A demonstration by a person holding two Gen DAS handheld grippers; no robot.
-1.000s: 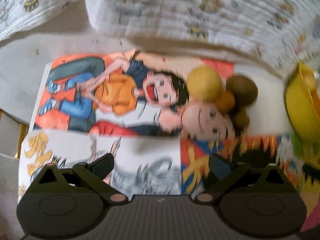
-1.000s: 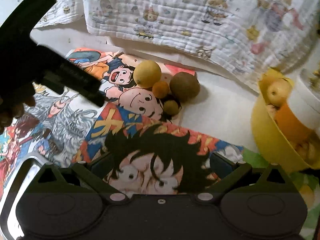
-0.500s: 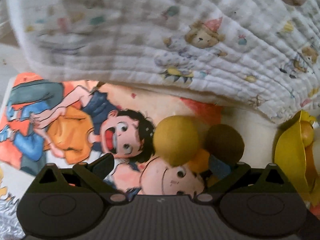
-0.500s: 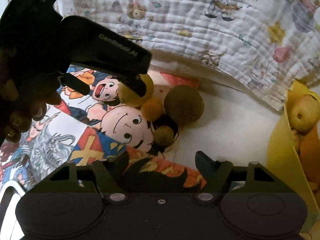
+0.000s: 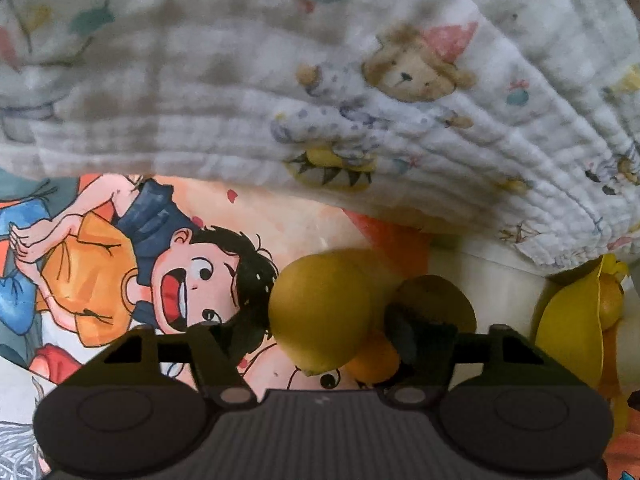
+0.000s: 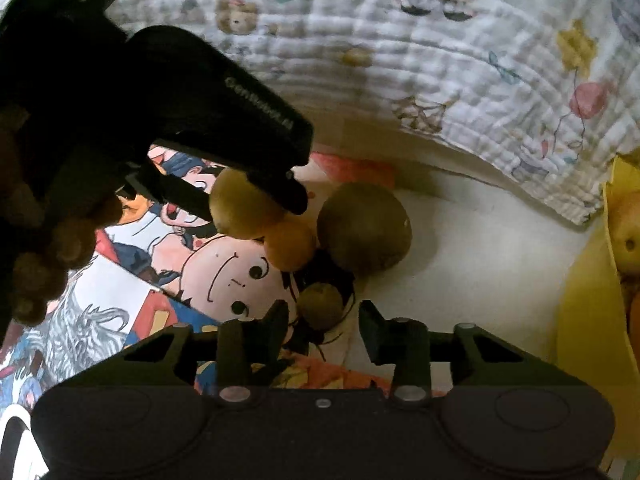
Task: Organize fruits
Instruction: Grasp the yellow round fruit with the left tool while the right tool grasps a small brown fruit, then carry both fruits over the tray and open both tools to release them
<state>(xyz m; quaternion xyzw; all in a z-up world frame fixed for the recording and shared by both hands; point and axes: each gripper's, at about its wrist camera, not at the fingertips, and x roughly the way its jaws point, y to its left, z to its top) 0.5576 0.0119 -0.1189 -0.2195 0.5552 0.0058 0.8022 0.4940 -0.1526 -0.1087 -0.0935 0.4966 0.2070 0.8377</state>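
A yellow lemon (image 5: 320, 312) lies on a cartoon-printed mat (image 5: 120, 264), with a small orange fruit (image 5: 374, 360) and a brown kiwi (image 5: 436, 304) beside it. My left gripper (image 5: 320, 344) is open, its fingers on either side of the lemon. In the right wrist view the left gripper (image 6: 240, 196) sits over the lemon (image 6: 236, 212), next to the orange fruit (image 6: 290, 246), the kiwi (image 6: 364, 232) and a small brownish fruit (image 6: 322, 306). My right gripper (image 6: 324, 328) is open, its fingers straddling that small fruit.
A yellow bowl (image 6: 584, 320) with fruit in it stands at the right, also in the left wrist view (image 5: 568, 328). A white printed quilted cloth (image 5: 320, 80) is piled just behind the fruits. A hand (image 6: 44, 248) holds the left gripper.
Both grippers moved forward toward the fruit cluster. The left one now has its fingers around the lemon; the right one narrowed and closed in on the small fruit.
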